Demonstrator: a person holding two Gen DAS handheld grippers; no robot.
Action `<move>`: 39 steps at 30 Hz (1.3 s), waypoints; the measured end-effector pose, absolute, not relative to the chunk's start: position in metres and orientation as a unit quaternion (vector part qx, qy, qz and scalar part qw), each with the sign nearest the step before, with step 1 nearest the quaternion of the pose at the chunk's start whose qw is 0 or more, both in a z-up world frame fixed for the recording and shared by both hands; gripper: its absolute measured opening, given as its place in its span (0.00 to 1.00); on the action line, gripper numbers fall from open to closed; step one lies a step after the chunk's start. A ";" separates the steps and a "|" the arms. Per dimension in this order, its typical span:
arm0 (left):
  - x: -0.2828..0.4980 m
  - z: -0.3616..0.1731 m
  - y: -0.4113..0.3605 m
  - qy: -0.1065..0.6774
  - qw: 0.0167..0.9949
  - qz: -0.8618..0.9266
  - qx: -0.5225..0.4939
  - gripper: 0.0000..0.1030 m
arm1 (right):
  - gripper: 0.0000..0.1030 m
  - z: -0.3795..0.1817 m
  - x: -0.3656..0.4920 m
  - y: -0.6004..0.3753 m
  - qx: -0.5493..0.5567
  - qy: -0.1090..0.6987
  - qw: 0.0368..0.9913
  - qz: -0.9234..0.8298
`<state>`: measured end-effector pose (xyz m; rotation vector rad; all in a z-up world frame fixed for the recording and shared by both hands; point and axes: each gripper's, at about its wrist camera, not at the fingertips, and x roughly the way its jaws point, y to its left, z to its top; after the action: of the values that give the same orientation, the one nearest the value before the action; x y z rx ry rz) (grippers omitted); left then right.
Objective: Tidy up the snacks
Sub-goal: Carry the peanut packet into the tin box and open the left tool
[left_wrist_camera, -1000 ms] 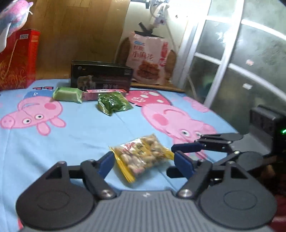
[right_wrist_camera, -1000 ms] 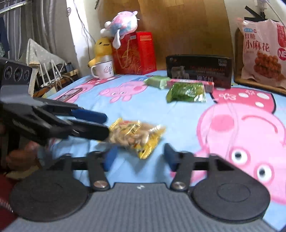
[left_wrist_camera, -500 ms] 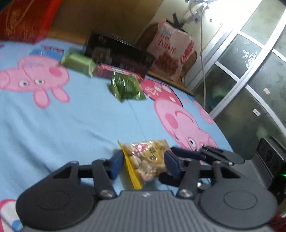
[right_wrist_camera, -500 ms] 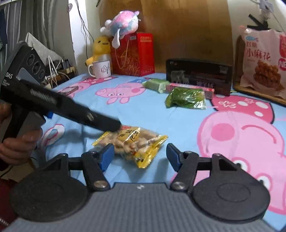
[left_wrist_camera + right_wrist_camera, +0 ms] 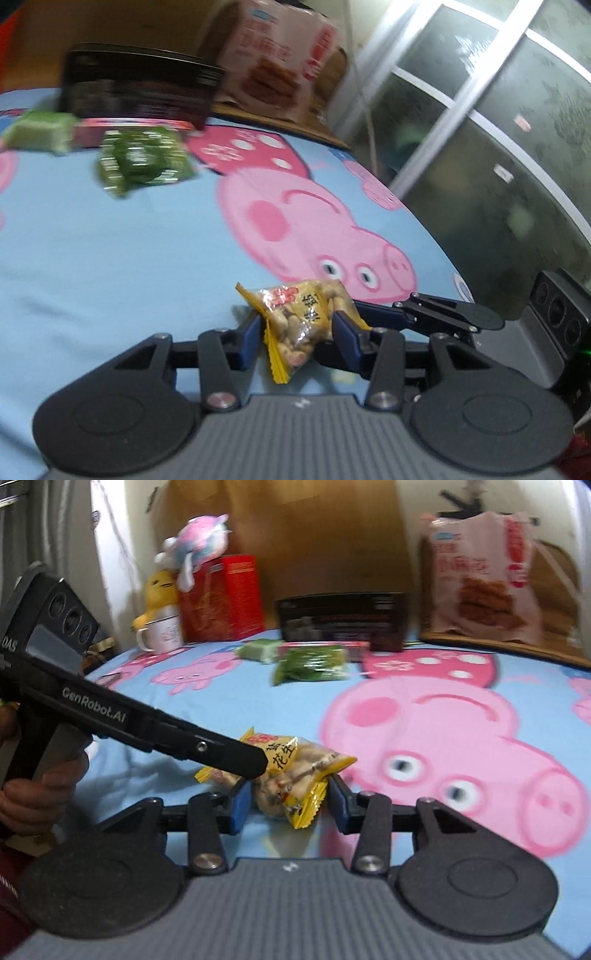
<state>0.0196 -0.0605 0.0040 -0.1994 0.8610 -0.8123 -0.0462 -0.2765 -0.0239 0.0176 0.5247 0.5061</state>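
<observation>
The peanut bag (image 5: pixel 303 317) is near the front edge of the blue pig sheet (image 5: pixel 110 277), far from the other snacks. Both tools have come to it at once, one from each side.

The left tool (image 5: pixel 297 336) has just been closing, and the bag is between its two blue pads. Both pads press on the bag's sides. The bag is pinched in the middle and stands up on its edge, so this tool has hold of it. The tool is partly open because the fat bag keeps it from shutting more. A hand (image 5: pixel 40 794) grips its handle.

The right tool (image 5: pixel 290 806) has just been closing too, and the same bag is between its pads. One pad touches the bag. The other is right by the crinkly yellow end. I cannot tell if it squeezes yet.

Why two tools on one small bag? I think it is because the bag is soft and slippery. The nuts inside can slide, so one tool may be steadying it while the other gets a good grip. Maybe the bag will pass from one tool to the other.

At the far side of the sheet, a dark green pack (image 5: pixel 314 662) and a pale green pack (image 5: pixel 258 650) lie close in front of a black box (image 5: pixel 343 616). That looks like the tidy spot. I think the peanut bag should go there, and it is not there yet.

If both tools pull apart, the bag could rip or pop out.
</observation>
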 end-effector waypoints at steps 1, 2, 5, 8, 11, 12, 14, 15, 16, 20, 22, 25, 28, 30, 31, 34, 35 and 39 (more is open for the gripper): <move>0.020 0.004 -0.070 0.406 0.822 -0.390 -0.087 0.40 | 0.47 -0.025 -0.050 -0.284 0.014 0.255 0.937 0.238; 0.019 0.004 -0.078 0.407 0.819 -0.397 -0.083 0.40 | 0.48 -0.027 -0.054 -0.291 0.020 0.252 0.940 0.227; 0.015 0.002 -0.101 0.405 0.808 -0.423 -0.066 0.40 | 0.48 -0.031 -0.065 -0.310 0.039 0.243 0.947 0.205; 0.015 0.002 -0.113 0.408 0.798 -0.440 -0.055 0.40 | 0.48 -0.036 -0.074 -0.320 0.042 0.230 0.954 0.185; 0.019 0.005 -0.124 0.412 0.792 -0.450 -0.043 0.40 | 0.47 -0.036 -0.072 -0.326 0.044 0.228 0.957 0.175; 0.022 0.007 -0.127 0.413 0.789 -0.452 -0.042 0.40 | 0.46 -0.034 -0.069 -0.328 0.048 0.232 0.956 0.172; 0.032 0.011 -0.131 0.412 0.788 -0.456 -0.042 0.40 | 0.44 -0.029 -0.060 -0.332 0.054 0.237 0.956 0.167; 0.038 0.015 -0.132 0.407 0.790 -0.456 -0.041 0.40 | 0.43 -0.025 -0.053 -0.333 0.054 0.235 0.956 0.165; 0.045 0.019 -0.133 0.401 0.794 -0.455 -0.041 0.40 | 0.43 -0.021 -0.046 -0.332 0.051 0.230 0.958 0.165; 0.089 0.040 -0.127 0.388 0.809 -0.438 -0.055 0.40 | 0.42 0.001 0.002 -0.327 0.041 0.220 0.960 0.170; 0.118 0.054 -0.122 0.377 0.822 -0.422 -0.064 0.40 | 0.41 0.013 0.035 -0.323 0.042 0.212 0.960 0.177; 0.160 0.078 -0.109 0.346 0.850 -0.390 -0.075 0.40 | 0.41 0.036 0.091 -0.314 0.047 0.192 0.960 0.199; 0.205 0.095 -0.089 0.325 0.875 -0.344 -0.099 0.40 | 0.41 0.053 0.153 -0.300 0.049 0.180 0.957 0.224; 0.230 0.100 -0.076 0.316 0.889 -0.313 -0.109 0.40 | 0.41 0.059 0.193 -0.288 0.057 0.184 0.952 0.238; 0.242 0.101 -0.072 0.315 0.894 -0.298 -0.113 0.40 | 0.41 0.060 0.207 -0.282 0.059 0.187 0.950 0.243; 0.275 0.096 -0.062 0.317 0.906 -0.253 -0.118 0.47 | 0.42 0.055 0.246 -0.257 0.033 0.185 0.951 0.247; 0.285 0.093 -0.062 0.319 0.909 -0.240 -0.115 0.58 | 0.46 0.051 0.255 -0.248 0.013 0.180 0.954 0.240; 0.300 0.081 -0.054 0.323 0.915 -0.211 -0.115 0.64 | 0.53 0.041 0.269 -0.228 -0.030 0.176 0.963 0.204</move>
<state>0.3004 -0.0539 0.0814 -0.2361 0.6659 -0.4353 0.2694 -0.2284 0.0409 -0.0614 0.3556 0.4134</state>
